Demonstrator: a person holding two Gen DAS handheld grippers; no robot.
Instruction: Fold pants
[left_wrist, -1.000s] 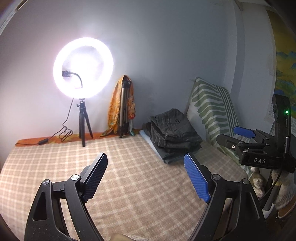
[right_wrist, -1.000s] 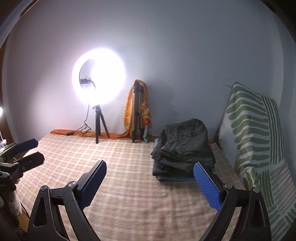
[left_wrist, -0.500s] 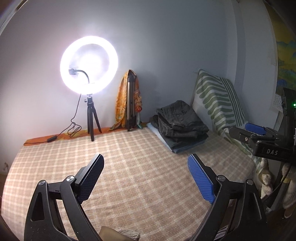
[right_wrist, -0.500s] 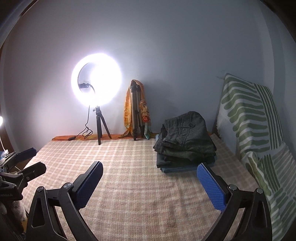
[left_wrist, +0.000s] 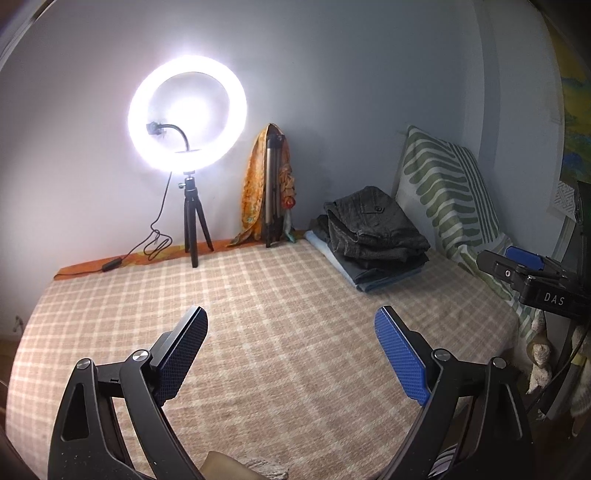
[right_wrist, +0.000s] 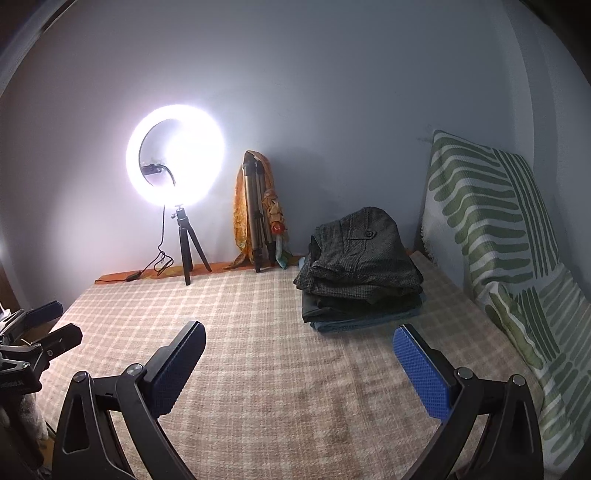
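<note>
A stack of folded pants (left_wrist: 373, 240) (right_wrist: 360, 269), dark grey on top with bluish ones beneath, lies at the far right of a checked bedspread (left_wrist: 266, 317) (right_wrist: 266, 332). My left gripper (left_wrist: 290, 350) hovers over the near part of the bed, open, with nothing between its blue-padded fingers. My right gripper (right_wrist: 299, 363) is open too and empty, well short of the stack. In the left wrist view the right gripper (left_wrist: 524, 264) shows at the right edge; in the right wrist view the left gripper (right_wrist: 44, 325) shows at the left edge.
A lit ring light on a small tripod (left_wrist: 188, 122) (right_wrist: 175, 162) stands at the back by the wall, its cable trailing left. A folded tripod draped with an orange cloth (left_wrist: 267, 188) (right_wrist: 256, 214) leans beside it. A green-striped cushion (left_wrist: 447, 199) (right_wrist: 495, 229) rests against the right wall.
Both views have tipped downward, so more of the bedspread shows and the stack sits higher in frame. Both pairs of fingers have spread slightly wider.
</note>
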